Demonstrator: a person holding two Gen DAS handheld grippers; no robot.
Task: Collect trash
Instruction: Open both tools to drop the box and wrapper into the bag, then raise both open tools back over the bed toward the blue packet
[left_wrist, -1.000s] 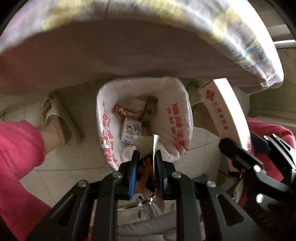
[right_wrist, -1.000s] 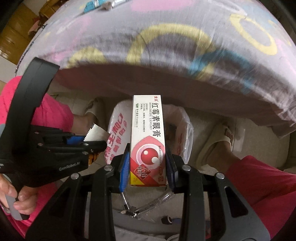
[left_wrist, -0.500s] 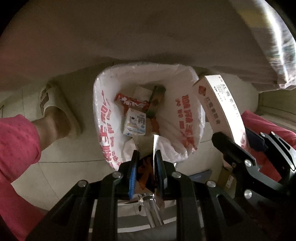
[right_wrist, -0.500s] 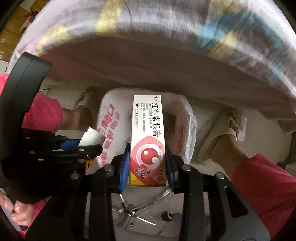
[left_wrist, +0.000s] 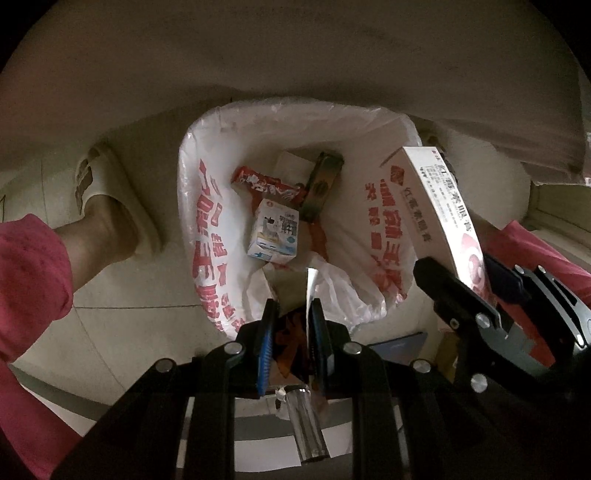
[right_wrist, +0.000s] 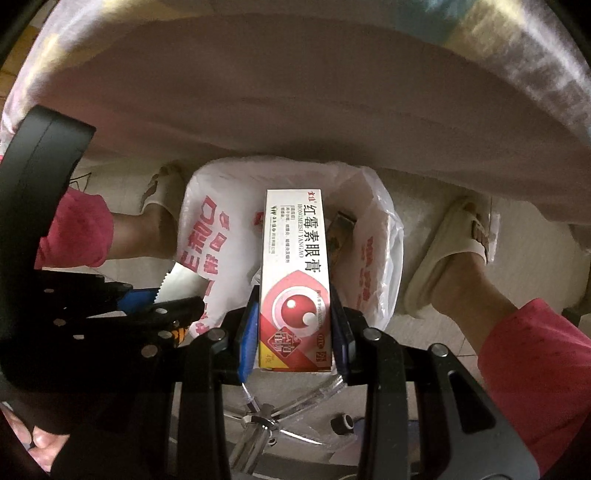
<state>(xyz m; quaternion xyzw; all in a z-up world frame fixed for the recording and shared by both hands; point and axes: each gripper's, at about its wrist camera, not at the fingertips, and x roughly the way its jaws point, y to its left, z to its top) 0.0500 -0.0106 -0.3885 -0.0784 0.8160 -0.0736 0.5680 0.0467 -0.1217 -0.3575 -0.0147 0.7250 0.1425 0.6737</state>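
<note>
Tiled floor (left_wrist: 122, 332) under a draped table, white bag-lined bin (left_wrist: 207, 206) holding 4 bits of trash, left gripper (left_wrist: 290, 314) clamped on a torn wrapper (left_wrist: 291, 328) above the bin, right gripper (right_wrist: 293, 295) gripping an ointment box (right_wrist: 293, 258) over it.

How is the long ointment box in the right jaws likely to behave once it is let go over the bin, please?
The ointment box looks like thin cardboard, so probably light and stiff. It is clamped near one end, with its far end over the bin bag, so it should drop in lengthwise. Its flat faces make rolling unlikely.
</note>
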